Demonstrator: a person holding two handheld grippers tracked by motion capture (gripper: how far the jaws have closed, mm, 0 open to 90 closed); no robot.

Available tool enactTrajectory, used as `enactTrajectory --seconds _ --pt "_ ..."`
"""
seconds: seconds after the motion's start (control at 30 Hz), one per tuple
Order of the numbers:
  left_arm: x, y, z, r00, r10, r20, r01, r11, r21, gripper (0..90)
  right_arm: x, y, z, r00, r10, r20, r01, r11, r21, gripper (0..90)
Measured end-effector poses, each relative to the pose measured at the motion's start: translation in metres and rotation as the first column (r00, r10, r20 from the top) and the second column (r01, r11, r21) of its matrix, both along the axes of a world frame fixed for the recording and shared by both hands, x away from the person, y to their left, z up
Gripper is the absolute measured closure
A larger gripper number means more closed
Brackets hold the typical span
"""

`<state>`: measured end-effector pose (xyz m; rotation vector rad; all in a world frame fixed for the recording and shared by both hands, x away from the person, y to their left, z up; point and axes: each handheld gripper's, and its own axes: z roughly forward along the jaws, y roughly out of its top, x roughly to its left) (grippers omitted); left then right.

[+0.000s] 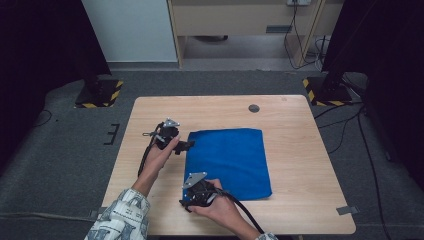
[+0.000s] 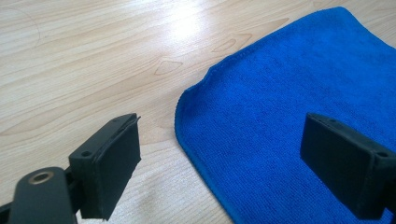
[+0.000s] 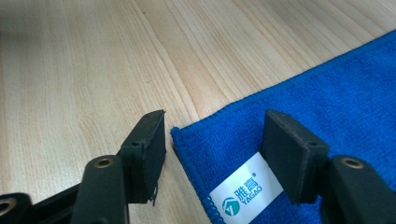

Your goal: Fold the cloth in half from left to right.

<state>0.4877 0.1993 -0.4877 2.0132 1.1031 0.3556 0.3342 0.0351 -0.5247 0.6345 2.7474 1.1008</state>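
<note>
Lying flat on light wooden tabletop [image 1: 300,165]: blue microfibre cloth [image 1: 230,162]. Left hand-held gripper [image 2: 219,154] spread, straddling cloth corner; right hand-held gripper [image 3: 212,154] spread over white-labelled corner.

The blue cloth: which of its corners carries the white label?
The near-left corner of the blue cloth, straddled by the right gripper; its white label lies by the fingers.
</note>
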Motion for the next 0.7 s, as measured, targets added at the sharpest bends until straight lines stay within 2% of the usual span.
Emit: enactTrajectory --seconds 0.1,0.33,0.43,0.53,0.63,0.7 --pt "0.002 0.001 0.001 1.0 0.005 0.002 -0.005 1.0 0.001 11.4 -0.003 0.0 -0.001 0.9993 -0.005 0.036 0.006 1.0 -0.017 45.2" --pt "0.006 0.001 -0.002 0.9998 0.02 0.001 -0.02 0.9998 -0.007 11.7 0.003 -0.003 0.002 0.9979 -0.049 0.043 0.05 0.998 -0.029 71.3" --pt "0.008 -0.002 -0.005 0.9999 0.007 0.012 -0.007 1.0 0.003 13.3 0.005 -0.004 0.002 0.9963 -0.074 0.044 0.075 0.997 -0.026 81.9" --pt "0.011 -0.004 -0.008 0.9995 0.004 0.032 -0.004 0.9999 0.012 17.2 0.006 -0.005 0.002 0.9957 -0.084 0.041 0.084 0.996 -0.012 85.0" --pt "0.018 -0.006 -0.013 0.9997 0.013 0.019 -0.013 0.9998 0.011 21.3 0.004 -0.005 0.001 0.9957 -0.084 0.039 0.084 0.996 0.003 85.8" --pt "0.023 -0.006 -0.014 0.9993 0.025 0.029 -0.026 0.9994 0.023 24.6 0.002 -0.004 0.001 0.9956 -0.086 0.037 0.085 0.996 0.011 86.3"
